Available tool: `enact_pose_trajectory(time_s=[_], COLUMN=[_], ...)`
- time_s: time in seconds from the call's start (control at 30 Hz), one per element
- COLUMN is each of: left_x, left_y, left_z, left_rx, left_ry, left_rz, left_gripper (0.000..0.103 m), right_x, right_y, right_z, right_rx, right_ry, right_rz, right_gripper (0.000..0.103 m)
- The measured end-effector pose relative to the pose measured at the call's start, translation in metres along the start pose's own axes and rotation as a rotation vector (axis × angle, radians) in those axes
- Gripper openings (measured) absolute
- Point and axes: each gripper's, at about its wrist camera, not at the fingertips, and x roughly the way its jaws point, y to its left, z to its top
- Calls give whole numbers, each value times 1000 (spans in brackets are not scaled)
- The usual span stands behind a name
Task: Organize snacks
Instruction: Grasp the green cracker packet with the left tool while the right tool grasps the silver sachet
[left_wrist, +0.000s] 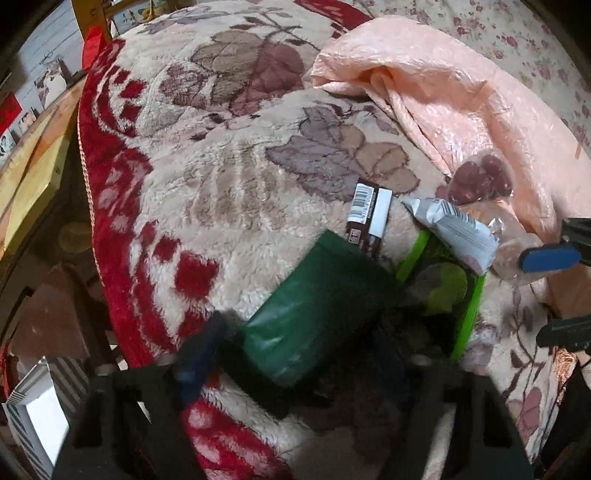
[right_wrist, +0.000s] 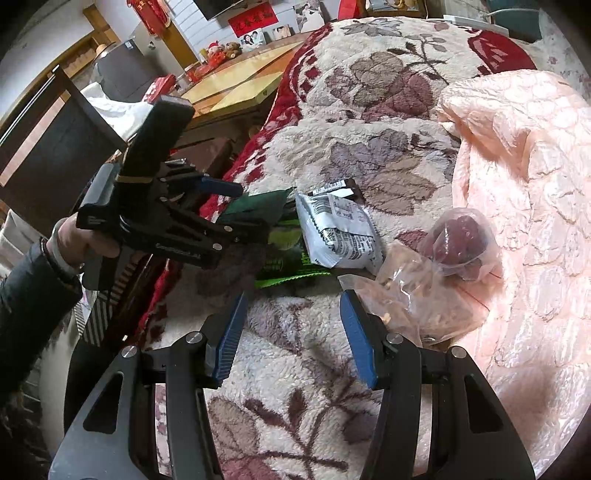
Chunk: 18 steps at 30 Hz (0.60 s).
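On a plush floral blanket (right_wrist: 332, 122) lay a cluster of snacks beside a crumpled pink bag (right_wrist: 524, 177). The left hand-held gripper (left_wrist: 295, 354) pointed steeply down over a dark green pouch (left_wrist: 314, 306); the pouch sat between its fingers, but motion blur hid whether the pads pressed on it, so I cannot tell if it was grasped. In the right wrist view that same gripper (right_wrist: 236, 229) hung over the green pouch (right_wrist: 258, 208), held by a hand (right_wrist: 79, 236) in a dark sleeve. Just beside the pouch lay a bright green packet (left_wrist: 447, 284), with a white packet (left_wrist: 454, 229) overlapping its top edge, and a brown bar (left_wrist: 369, 214) showing a barcode. Near them sat a clear bag of red fruit (right_wrist: 461, 243) and a clear bag of pale bits (right_wrist: 417, 302). The right hand-held gripper (right_wrist: 291, 332) hovered released, nothing between its blue pads (right_wrist: 229, 339), its right finger close by the pale bag.
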Motion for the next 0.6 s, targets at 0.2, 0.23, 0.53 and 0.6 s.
enact_pose_trajectory(time_s=[0.2,0.23,0.53,0.6], left_x=[-8,-10,-20,-20], left_y=[0,0,7,7], left_z=[-9,-11,-35,-37], left_rx=[-66,-82,-202,-211], left_ry=[-17,-22,-30,-28], left_rz=[-38,-35,-76,-83], left_gripper=[30,24,19,20], right_x=[-1,-1,0,0], right_y=[-4,-5,-6,-8], right_z=[8,10,16,15], right_rx=[9,10,19,26], right_ry=[-18,-20,-32,-31], right_rz=[1,2,-10,-10], right_gripper=[52,52,52,52])
